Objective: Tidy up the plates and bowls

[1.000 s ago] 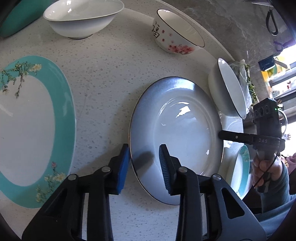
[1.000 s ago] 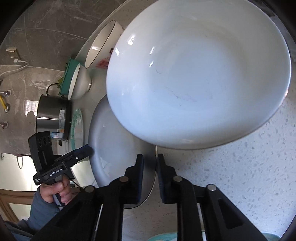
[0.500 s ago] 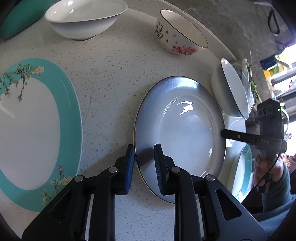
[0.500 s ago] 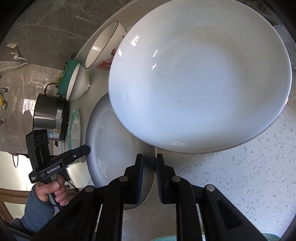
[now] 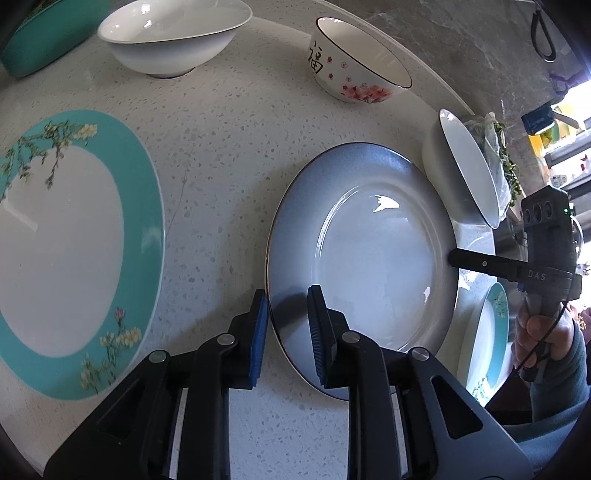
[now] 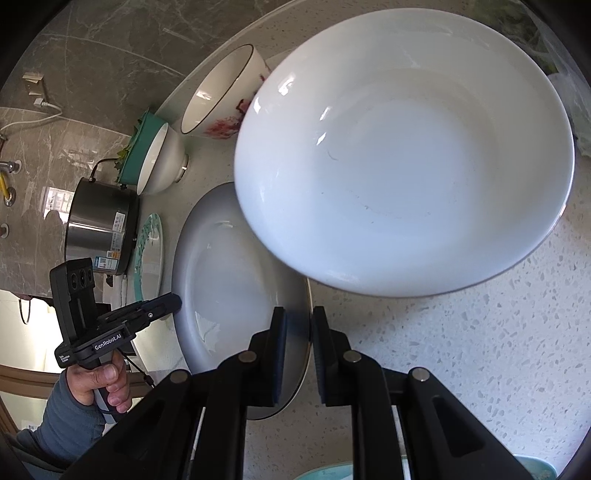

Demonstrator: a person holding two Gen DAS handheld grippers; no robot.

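Note:
A blue-grey plate (image 5: 369, 258) with a white centre lies on the speckled counter (image 5: 221, 147). My left gripper (image 5: 286, 325) is shut on its near left rim, one blue pad under the edge and one on top. On the opposite rim of the same plate (image 6: 229, 266) my right gripper (image 6: 298, 332) is shut, and its tip (image 5: 454, 256) shows at the plate's right edge. The left gripper (image 6: 173, 301) also appears in the right wrist view, held by a hand.
A teal-rimmed floral plate (image 5: 74, 240) lies to the left. A white bowl (image 5: 173, 33) and a cherry-blossom bowl (image 5: 354, 70) stand behind. Another white bowl (image 5: 465, 177) sits close to the plate's right rim, a second teal plate (image 5: 487, 339) beyond. A steel pot (image 6: 99, 229) stands at the wall.
My left gripper's jaws came together from a wider gap onto the plate's rim. The right gripper has kept its grip, and the plate has hardly moved.

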